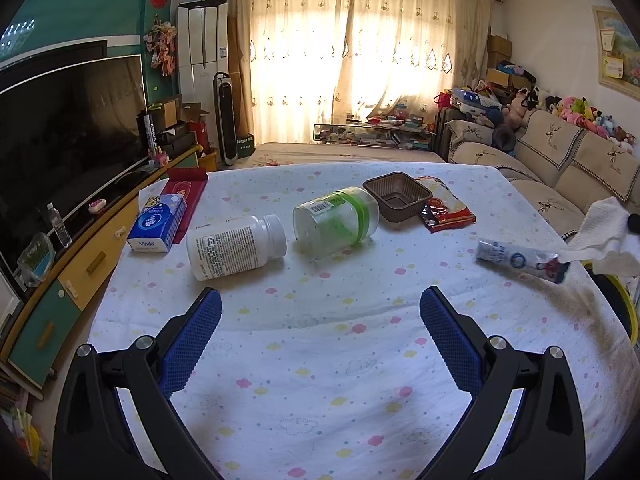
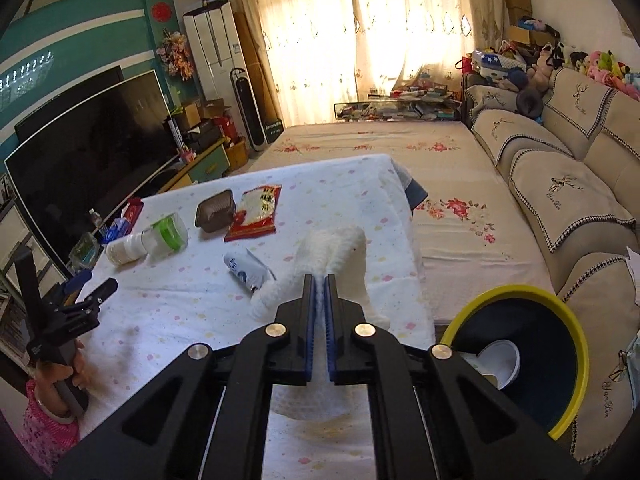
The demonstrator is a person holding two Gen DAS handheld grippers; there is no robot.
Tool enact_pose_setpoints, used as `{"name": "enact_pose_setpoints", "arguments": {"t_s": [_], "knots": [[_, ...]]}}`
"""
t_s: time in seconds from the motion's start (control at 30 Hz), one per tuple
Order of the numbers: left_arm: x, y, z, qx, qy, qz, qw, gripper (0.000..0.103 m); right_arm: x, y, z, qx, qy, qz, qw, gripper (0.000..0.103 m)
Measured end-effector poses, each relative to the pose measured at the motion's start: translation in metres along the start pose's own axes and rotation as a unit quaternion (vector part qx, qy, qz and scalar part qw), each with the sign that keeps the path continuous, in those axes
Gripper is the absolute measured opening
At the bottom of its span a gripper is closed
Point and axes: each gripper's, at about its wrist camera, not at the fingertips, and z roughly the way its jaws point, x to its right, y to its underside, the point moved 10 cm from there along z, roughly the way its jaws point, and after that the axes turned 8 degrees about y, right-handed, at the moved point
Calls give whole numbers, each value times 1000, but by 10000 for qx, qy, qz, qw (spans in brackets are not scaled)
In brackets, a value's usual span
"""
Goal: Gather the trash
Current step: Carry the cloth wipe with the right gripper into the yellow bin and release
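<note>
My right gripper is shut on a crumpled white paper towel, lifted above the table's right side; the towel also shows at the right edge of the left wrist view. Below and right of it stands a yellow-rimmed bin holding a white cup. My left gripper hangs open over the patterned tablecloth, nothing between its fingers. On the table ahead lie a white pill bottle, a clear jar with a green band, a brown plastic tray, a red snack wrapper and a squeezed tube.
A blue tissue pack and a red packet sit at the table's left. A TV on a cabinet runs along the left, a sofa along the right, a flowered mattress beyond. A person's hand grips the left tool.
</note>
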Motion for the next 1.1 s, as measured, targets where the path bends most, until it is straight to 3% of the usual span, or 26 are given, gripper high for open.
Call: {"name": "enact_pose_setpoints", "arguments": {"t_s": [0.27,0.53,0.8,1.1], "knots": [[0,0,0,-3,-1,-5,10000,98,49,-15,-28,313,288,403,9983,5],[4,0,0,32,49,90,9999,98,26,-21,-26,268,-78,231,9993,5],[7,0,-3,50,83,133,9999,98,-2,-55,-52,705,-237,-27,9972,5],[8,-2,-6,65,84,159,9998,98,45,-50,-71,799,167,301,9962,5]]}}
